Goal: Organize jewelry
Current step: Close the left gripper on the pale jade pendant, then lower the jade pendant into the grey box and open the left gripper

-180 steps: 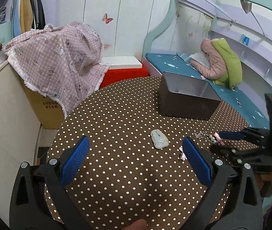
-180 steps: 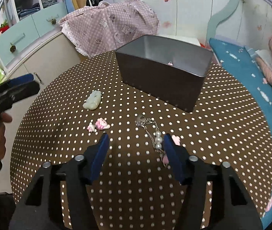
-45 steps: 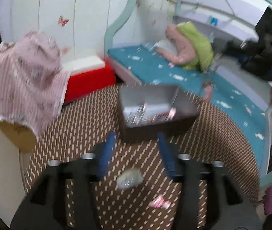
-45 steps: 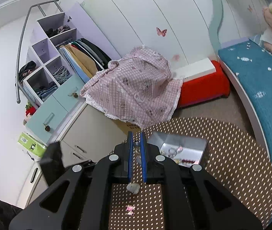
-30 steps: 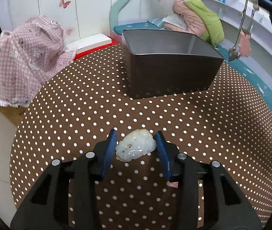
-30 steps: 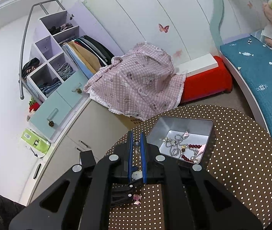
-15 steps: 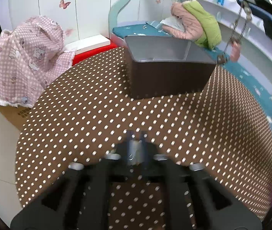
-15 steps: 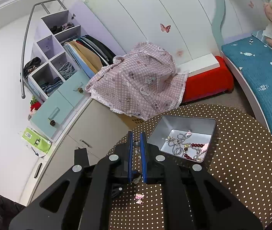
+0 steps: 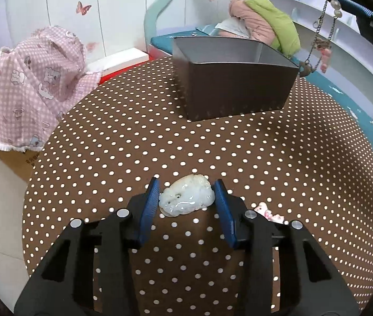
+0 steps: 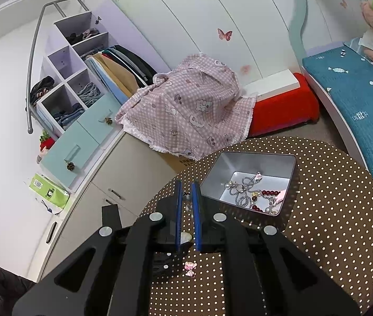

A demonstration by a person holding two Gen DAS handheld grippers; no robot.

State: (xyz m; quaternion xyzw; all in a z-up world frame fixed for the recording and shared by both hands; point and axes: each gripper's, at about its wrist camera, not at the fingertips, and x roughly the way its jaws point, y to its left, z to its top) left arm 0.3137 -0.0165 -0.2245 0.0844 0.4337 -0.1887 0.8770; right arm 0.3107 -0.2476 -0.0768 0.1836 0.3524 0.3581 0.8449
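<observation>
A pale green jade pendant [image 9: 186,198] lies on the dotted table. My left gripper [image 9: 186,197] sits low around it, its blue pads on either side of the stone and touching or nearly touching it. My right gripper [image 10: 187,194] is high above the table, shut on a chain bracelet [image 9: 319,30] with pearls and a pink charm; in the left wrist view it dangles beside the dark metal box [image 9: 235,89]. The box [image 10: 286,160] holds several chains and beads [image 10: 252,193]. A small pink charm [image 9: 268,212] lies right of the pendant and also shows in the right wrist view [image 10: 190,267].
The round table [image 9: 291,163] has a brown cloth with white dots. A pink checked cloth [image 9: 26,87] covers a carton at the left. A bed with a teal cover [image 10: 357,100] runs along the right. A cabinet [image 10: 123,173] stands by the table's left edge.
My left gripper dropped to the table around the jade pendant and narrowed. My right gripper rose with the bracelet and hangs it beside the box.
</observation>
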